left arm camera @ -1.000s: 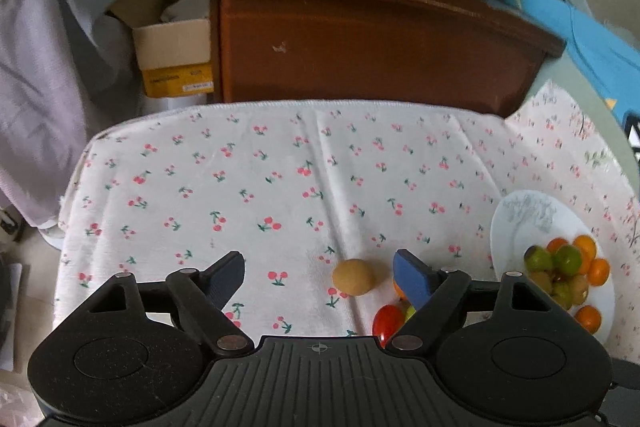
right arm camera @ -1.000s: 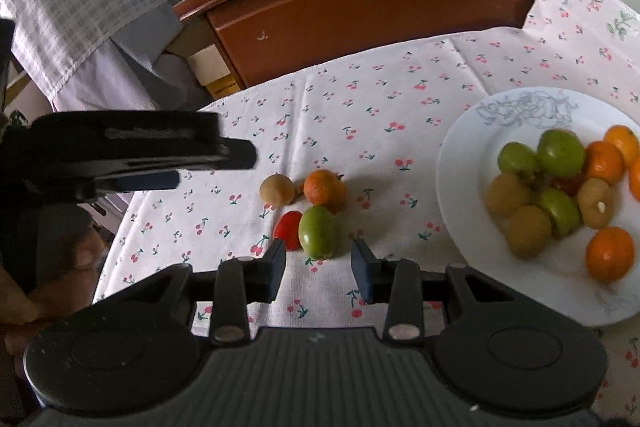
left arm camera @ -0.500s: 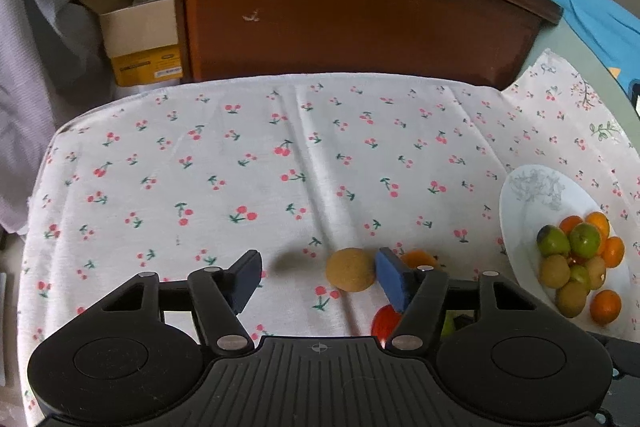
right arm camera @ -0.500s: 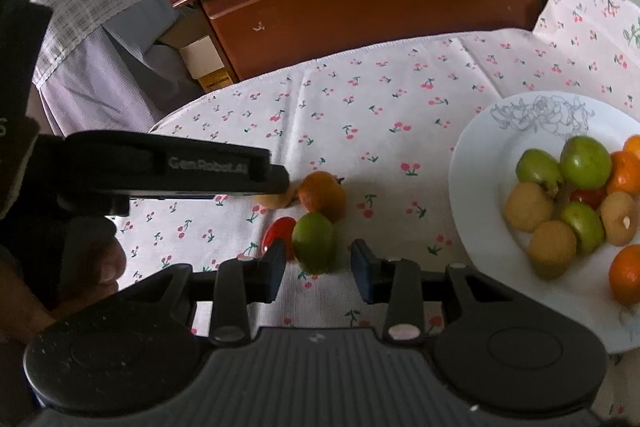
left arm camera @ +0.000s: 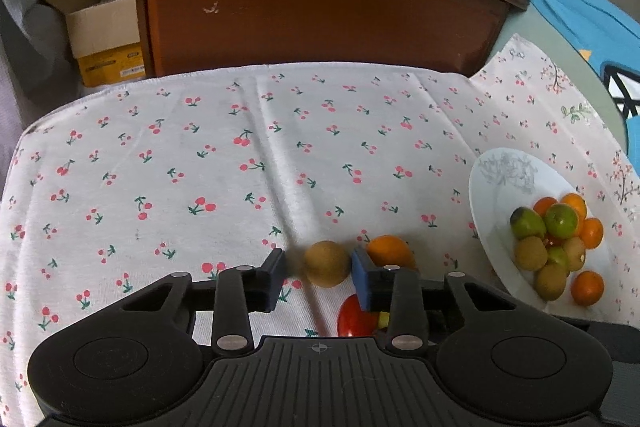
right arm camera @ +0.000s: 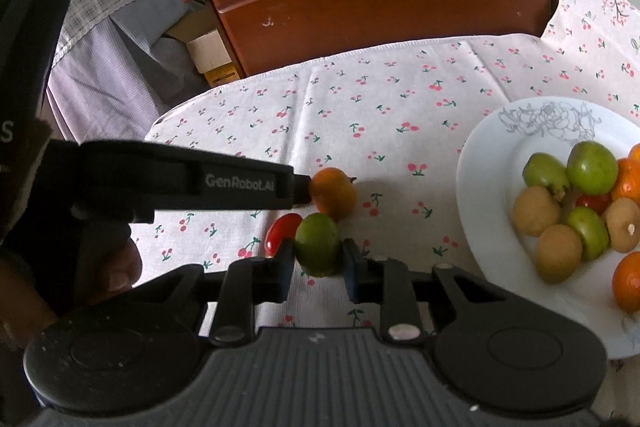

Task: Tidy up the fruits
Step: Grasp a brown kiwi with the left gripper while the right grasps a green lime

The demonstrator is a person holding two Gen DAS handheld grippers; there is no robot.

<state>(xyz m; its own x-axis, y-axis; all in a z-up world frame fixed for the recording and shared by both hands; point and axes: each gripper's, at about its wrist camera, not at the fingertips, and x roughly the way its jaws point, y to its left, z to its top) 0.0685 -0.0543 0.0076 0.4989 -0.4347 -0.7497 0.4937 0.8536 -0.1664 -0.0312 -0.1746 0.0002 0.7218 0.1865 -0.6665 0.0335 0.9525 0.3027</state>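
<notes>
Left wrist view: my left tool [left arm camera: 318,277] has just been closing around the brown fruit [left arm camera: 327,263] on the counter [left arm camera: 160,167]; right pad touches, left pad shows a gap, so not pinched yet. I'd finish closing gently, then lift straight. Right tool [right arm camera: 316,265] has just been closing and now pinches the green fruit [right arm camera: 318,243]; carry it clear of the orange fruit [right arm camera: 333,193] and red tomato [right arm camera: 282,233] to the plate [right arm camera: 486,187].

White cherry-print tablecloth [left arm camera: 280,147], green fruit [right arm camera: 318,245], brown fruit [left arm camera: 326,263], orange fruit [right arm camera: 333,193]
</notes>
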